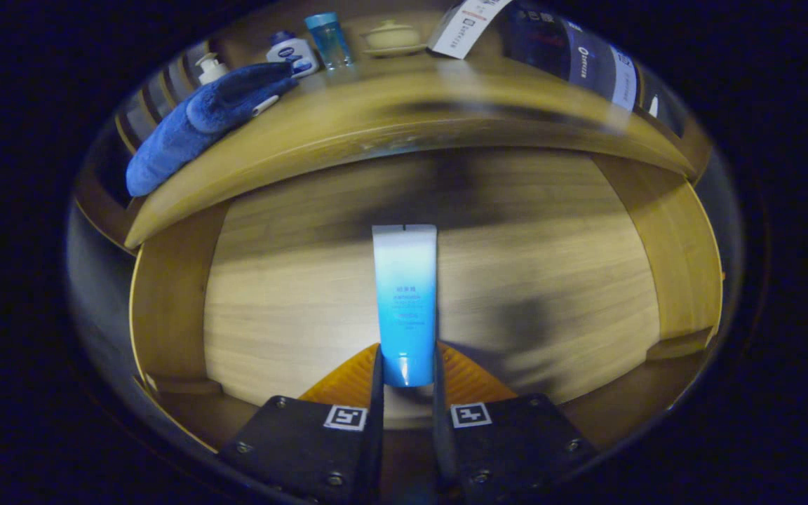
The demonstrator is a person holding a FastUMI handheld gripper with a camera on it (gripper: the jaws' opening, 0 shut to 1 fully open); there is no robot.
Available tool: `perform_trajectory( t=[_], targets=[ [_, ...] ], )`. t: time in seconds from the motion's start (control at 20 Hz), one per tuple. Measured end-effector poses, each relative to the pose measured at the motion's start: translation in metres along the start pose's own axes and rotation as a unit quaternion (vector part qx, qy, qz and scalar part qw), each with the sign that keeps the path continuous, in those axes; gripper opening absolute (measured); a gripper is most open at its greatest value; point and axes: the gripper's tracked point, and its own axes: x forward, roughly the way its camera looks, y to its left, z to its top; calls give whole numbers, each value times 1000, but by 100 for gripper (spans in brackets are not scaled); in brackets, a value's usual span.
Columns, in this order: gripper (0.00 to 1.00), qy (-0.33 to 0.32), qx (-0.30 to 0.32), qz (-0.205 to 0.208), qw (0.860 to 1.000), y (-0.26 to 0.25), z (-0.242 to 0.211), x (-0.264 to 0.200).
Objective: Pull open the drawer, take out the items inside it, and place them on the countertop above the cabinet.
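Gripper [407,372] hangs over the open drawer [285,308], its fingers [376,382] closed on the lower end of a blue-and-white tube [405,301]. Both fingers press the tube's sides near the cap end; the cap itself sits between the fingers and is partly hidden by them. The tube points straight ahead toward 12 o'clock, its flat crimped end farthest from the fingers. Whether the tube rests on the drawer floor or is lifted clear of it, I cannot tell. Print on the tube is too small to make out.

Drawer floor is pale wood, side walls showing at 9 and 3 o'clock. A dark smeared shadow lies on the floor at about 2 o'clock from the tube, another along the back under the worktop edge.

The worktop [404,116] arches across beyond the drawer, at 12 o'clock. On it, at 10 to 11 o'clock, a blue plush slipper [200,126] overhangs the front edge. Behind it, a white pump bottle [210,68], partly hidden by the slipper. Next, toward 12, a white and blue bottle [293,52], a clear blue cup [328,40], and a cream lidded dish [393,36] on a saucer. At 1 o'clock, a white box [465,27], cut off at its top, beside a dark box [572,56], blurred.
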Motion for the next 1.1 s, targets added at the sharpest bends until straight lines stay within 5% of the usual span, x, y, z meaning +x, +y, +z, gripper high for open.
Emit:
perform_trajectory(
  t=[0.35, 0.75, 1.1],
  targets=[
    [29, -89, -12, 55, 994, 19, 28, -30],
    [29, -213, -20, 55, 975, 14, 61, -76],
    [29, -245, -13, 77, 966, 11, 49, -102]
  ],
)
